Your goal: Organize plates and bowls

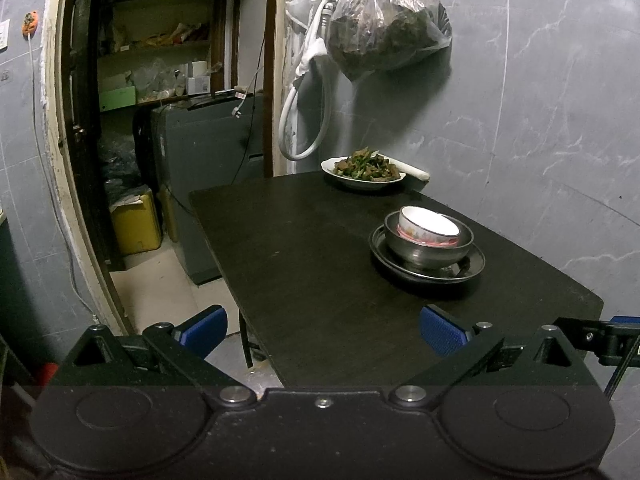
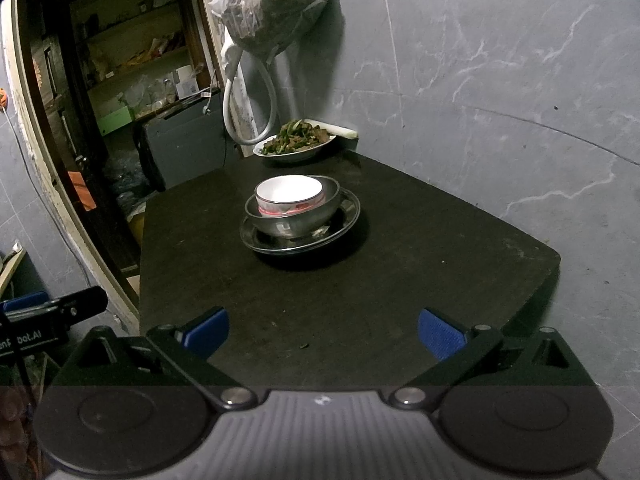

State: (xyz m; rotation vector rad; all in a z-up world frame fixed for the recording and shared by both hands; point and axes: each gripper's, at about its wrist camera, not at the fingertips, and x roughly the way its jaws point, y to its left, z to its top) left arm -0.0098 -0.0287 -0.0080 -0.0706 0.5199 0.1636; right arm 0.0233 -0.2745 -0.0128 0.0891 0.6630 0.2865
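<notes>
White ceramic bowl [image 2: 289,193] nested in steel bowl [image 2: 294,222] on round steel plate [image 2: 348,216]; both grippers [image 1: 323,330] [image 2: 323,332] spread, empty.

Both views dim, indoor light, cool grey cast. Light seems to fall from above and the near side: white bowl [image 1: 429,225] is the brightest spot, interior near blown out, pink glow on the steel bowl [image 1: 428,246] under it. Dark table [image 2: 400,248] swallows detail; soft shadow pooled around the plate [image 2: 300,236]. Bag [image 1: 386,20] throws a broad shadow on the wall toward 5 o'clock. Doorway [image 2: 120,80] at 10 o'clock murky. Strong fisheye bending of the wall lines, black vignette in the corners. Bottom strip darker, as if masked. Focus fair, some grain.
</notes>
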